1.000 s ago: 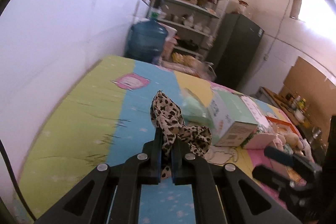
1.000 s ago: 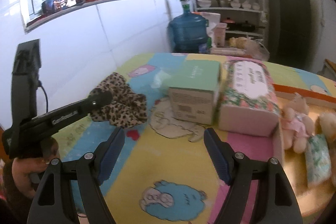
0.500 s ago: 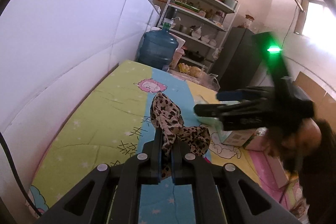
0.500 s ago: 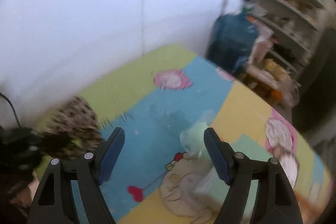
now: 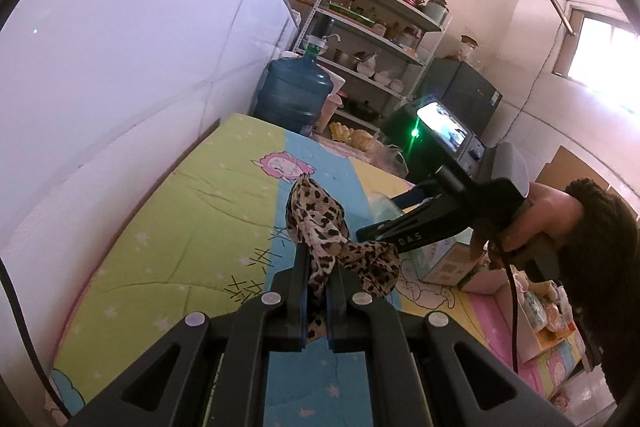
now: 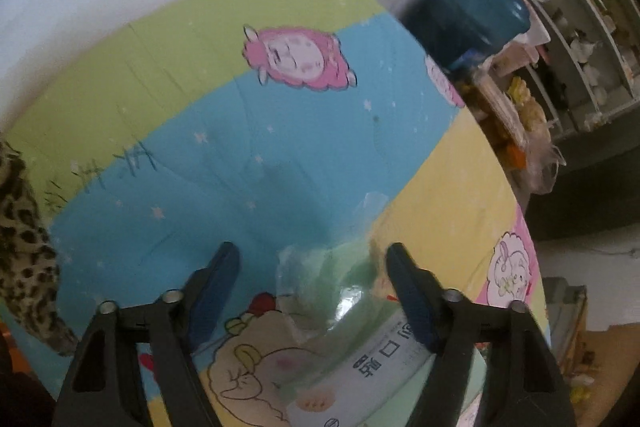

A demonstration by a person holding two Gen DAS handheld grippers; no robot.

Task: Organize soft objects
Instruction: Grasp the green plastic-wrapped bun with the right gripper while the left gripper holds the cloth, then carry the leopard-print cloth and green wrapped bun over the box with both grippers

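Left wrist view: the left gripper [image 5: 318,291] is seen from behind, and its two black fingers are pressed shut on a soft leopard-spotted cloth [image 5: 320,227]. Part of the cloth is pinched between the blue pads, one end stands up above the fingers, and the other end hangs to the right over the colourful cartoon play mat [image 5: 192,227]. Further right, the right gripper [image 5: 374,229] is held by a hand [image 5: 532,223] in a dark fuzzy sleeve [image 5: 596,267], and it is pointed down toward the mat. A small cardboard box [image 5: 448,261] is seen under it, partly hidden. A big blue water bottle [image 5: 294,95] is stood at the far end of the mat, next to a white metal shelf rack [image 5: 376,39] filled with kitchen things.

From the right wrist view, the right gripper [image 6: 312,287] is pointed steeply down, and its jaws are closing. A crinkly clear plastic pack with pale green inside [image 6: 324,279] is seen between the blue-padded fingers, lying on the mat. The pads are not yet pressed on it. A white and green pack with printed letters [image 6: 380,367] lies just below it. The leopard cloth [image 6: 20,247] is seen at the left edge. A pink cartoon sheep [image 6: 298,57] is printed on the mat.
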